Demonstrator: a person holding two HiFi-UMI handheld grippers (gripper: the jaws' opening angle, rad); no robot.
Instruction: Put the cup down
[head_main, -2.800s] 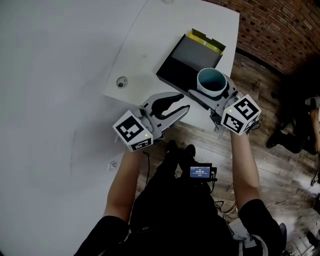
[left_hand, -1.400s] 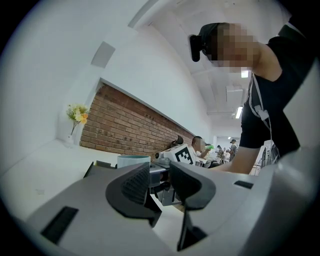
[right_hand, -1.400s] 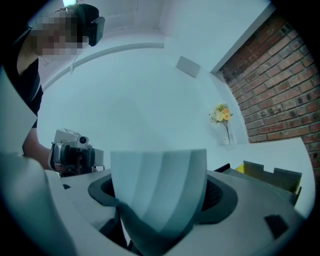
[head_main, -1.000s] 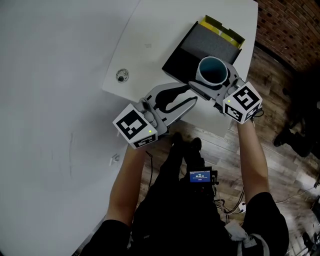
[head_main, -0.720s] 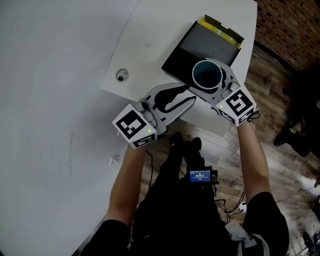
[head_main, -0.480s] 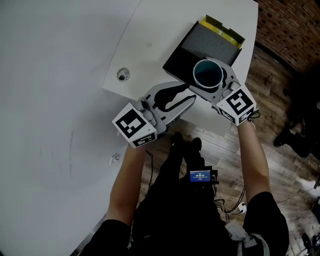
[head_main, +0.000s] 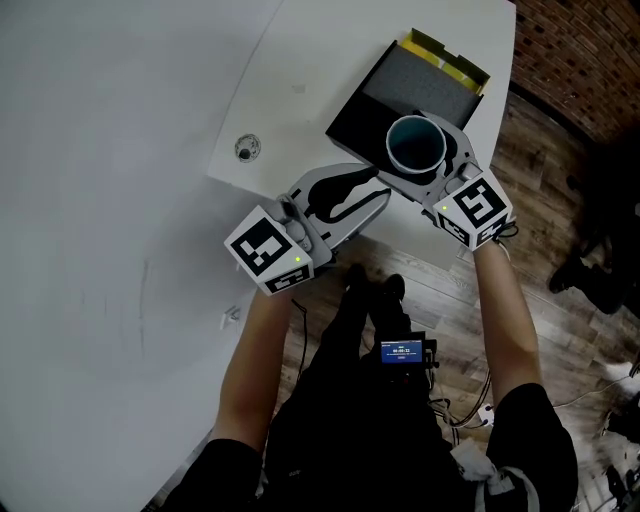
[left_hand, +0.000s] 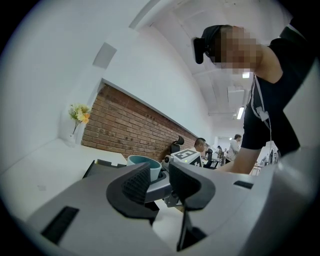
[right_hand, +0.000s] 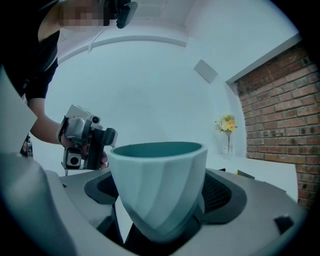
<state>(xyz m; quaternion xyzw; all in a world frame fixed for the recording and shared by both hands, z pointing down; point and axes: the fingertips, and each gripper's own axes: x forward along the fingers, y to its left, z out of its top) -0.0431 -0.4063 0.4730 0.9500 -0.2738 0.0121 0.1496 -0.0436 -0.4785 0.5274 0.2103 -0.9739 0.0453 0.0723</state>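
From the head view, the right gripper (head_main: 412, 150) sits where it did half a second ago, at the near end of the black box (head_main: 400, 95) by the table's (head_main: 300, 60) right edge. Its jaws have just been opening, and the cup (head_main: 416, 143) stands between them, mouth up. The cup has not shifted as the jaws widened, so we judge that it is resting on the box's near corner and is no longer carried. The left gripper (head_main: 372, 200) lies level over the table's near edge, closed on nothing, just beside the right one

In the left gripper view, our jaws meet at the tips with only air between the pads (left_hand: 137, 182). Past them we see the cup's rim (left_hand: 142, 161) and the right gripper's marker cube

In the right gripper view, the cup (right_hand: 157, 187) is upright between jaws spread very wide. The ribbed pads (right_hand: 217, 192) seem to stand off its tapering wall, though its foot is hidden low down. We take the cup as released, so what remains is to draw the right gripper straight back without clipping it
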